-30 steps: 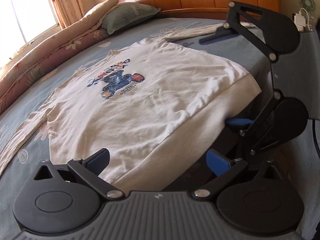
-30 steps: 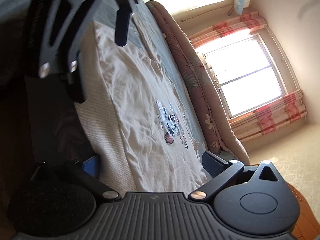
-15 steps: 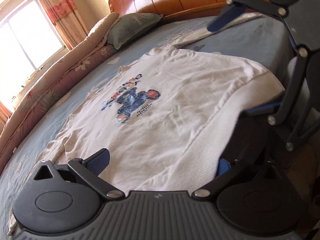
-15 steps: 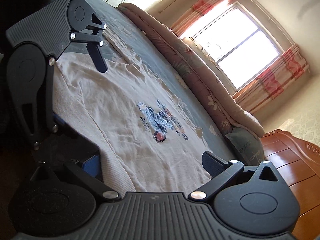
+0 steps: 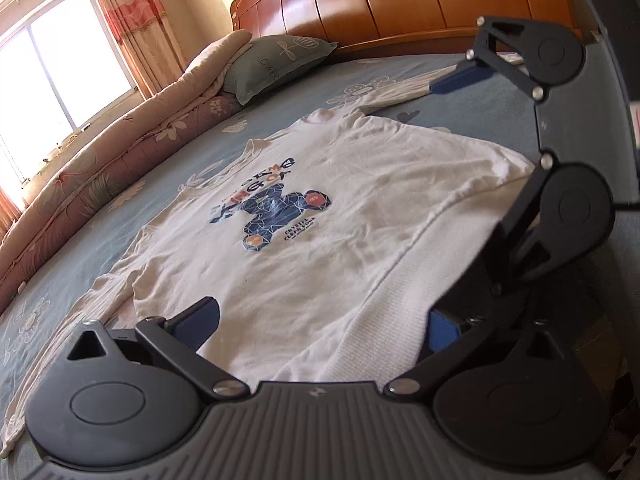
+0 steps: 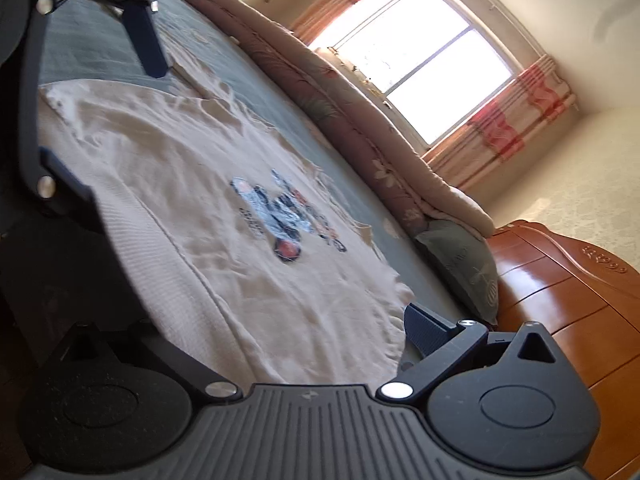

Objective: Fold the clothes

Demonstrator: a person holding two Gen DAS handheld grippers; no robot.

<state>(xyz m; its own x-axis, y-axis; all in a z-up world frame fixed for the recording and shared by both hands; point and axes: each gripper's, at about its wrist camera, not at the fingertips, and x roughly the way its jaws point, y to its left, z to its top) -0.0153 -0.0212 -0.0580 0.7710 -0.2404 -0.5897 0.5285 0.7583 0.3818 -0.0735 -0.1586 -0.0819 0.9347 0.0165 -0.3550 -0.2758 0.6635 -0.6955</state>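
Sunlit through a curtained window [image 5: 60, 68], the bedroom gives you a wide bed with a blue flower-print sheet [image 5: 168, 184] and a glossy orange-brown wooden headboard [image 5: 392, 4]. A rolled pink-and-cream floral quilt [image 5: 100, 168] runs along the window side, and a grey-green pillow [image 5: 276, 62] lies against the headboard.

Your task garment, a cream long-sleeved sweatshirt with a blue and orange printed figure on its chest [image 5: 312, 240], lies spread face up on the sheet, its ribbed hem [image 5: 384, 316] at the near edge of the bed. One sleeve trails along the sheet to your left; the other stretches toward the headboard.

Your left gripper [image 5: 320, 326] sits low at the hem's left end, its blue-padded fingers [image 5: 198, 322] wide apart, one on each side of the ribbed band; the fabric passes between them, not pinched. Whether the pads touch the cloth, you cannot tell from these views.

Your right gripper [image 6: 256, 328] sits at the other end of the hem, turned on its side in the left wrist view, its fingers [image 6: 424, 330] likewise spread wide with the hem and lower corner of the sweatshirt between them. One finger hangs above the sheet near the far sleeve; the other is low at the bed's edge.
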